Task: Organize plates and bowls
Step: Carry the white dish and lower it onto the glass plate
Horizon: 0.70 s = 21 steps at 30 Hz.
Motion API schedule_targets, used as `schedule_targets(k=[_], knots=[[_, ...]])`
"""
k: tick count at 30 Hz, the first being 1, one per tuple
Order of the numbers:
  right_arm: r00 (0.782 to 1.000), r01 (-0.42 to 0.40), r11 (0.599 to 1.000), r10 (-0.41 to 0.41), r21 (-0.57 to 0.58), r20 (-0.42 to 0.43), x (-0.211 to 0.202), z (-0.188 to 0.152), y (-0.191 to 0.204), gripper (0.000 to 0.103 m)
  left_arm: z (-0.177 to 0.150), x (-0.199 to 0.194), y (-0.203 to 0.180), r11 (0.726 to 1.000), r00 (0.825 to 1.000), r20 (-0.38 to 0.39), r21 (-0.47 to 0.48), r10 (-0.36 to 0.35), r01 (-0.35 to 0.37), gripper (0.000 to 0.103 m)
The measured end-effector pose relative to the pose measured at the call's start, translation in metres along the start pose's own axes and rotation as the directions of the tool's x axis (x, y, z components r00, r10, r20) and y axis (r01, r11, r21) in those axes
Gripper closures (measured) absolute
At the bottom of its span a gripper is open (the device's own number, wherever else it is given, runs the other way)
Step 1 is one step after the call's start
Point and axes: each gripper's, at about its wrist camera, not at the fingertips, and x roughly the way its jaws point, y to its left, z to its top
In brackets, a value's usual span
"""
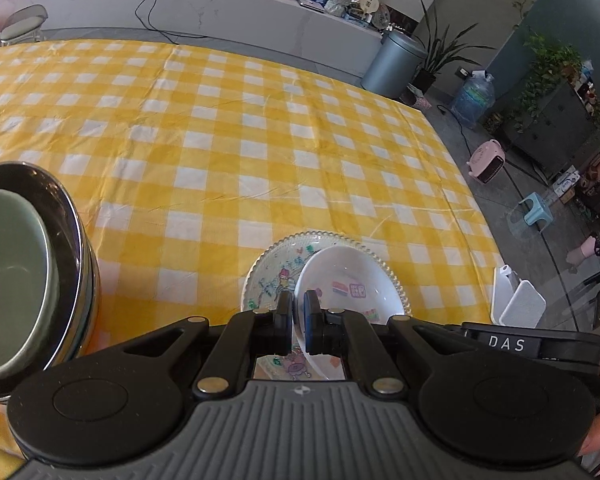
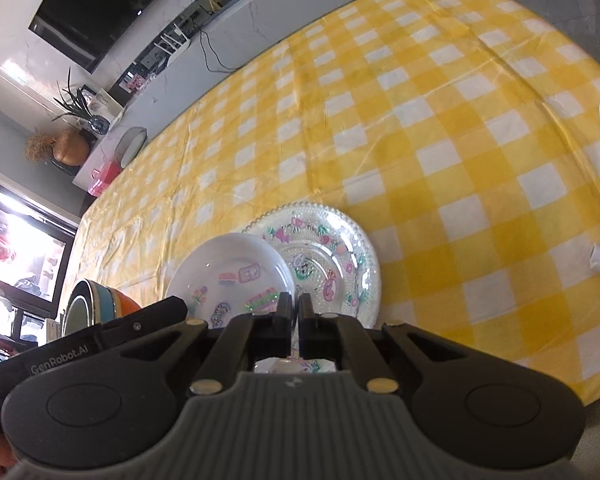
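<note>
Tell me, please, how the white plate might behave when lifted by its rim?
The white plate looks rigid and glossy, so it may slip between the left hand-held gripper's narrow pads. Held at one edge and tilted over the glass plate, it could swing or knock it. Both look breakable.

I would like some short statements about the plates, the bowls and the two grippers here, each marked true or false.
1. The left gripper is shut on the rim of the white plate. True.
2. The right gripper hangs open above bare cloth. False: it is shut on the clear beaded plate.
3. The white plate overlaps the clear beaded plate. True.
4. The green bowl stands alone. False: it sits inside a stack of bowls.
5. The tablecloth is blue. False: yellow and white check.
</note>
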Motion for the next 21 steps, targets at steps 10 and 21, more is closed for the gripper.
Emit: schedule_targets(k=[10,21], knots=[[0.999,0.047,0.998,-0.047,-0.036,-0.021,0.015,0.002,0.005,0.103,-0.007,0.015,0.014,0.999,1.000,-0.011,-0.047,-0.007,0.007,0.098],[0.992,0.127,0.992,-0.127,0.025,0.009,0.016,0.008,-0.005,0.103,-0.006,0.038,-0.001,1.000,1.000,-0.014,-0.014,0.004,-0.005,0.098]])
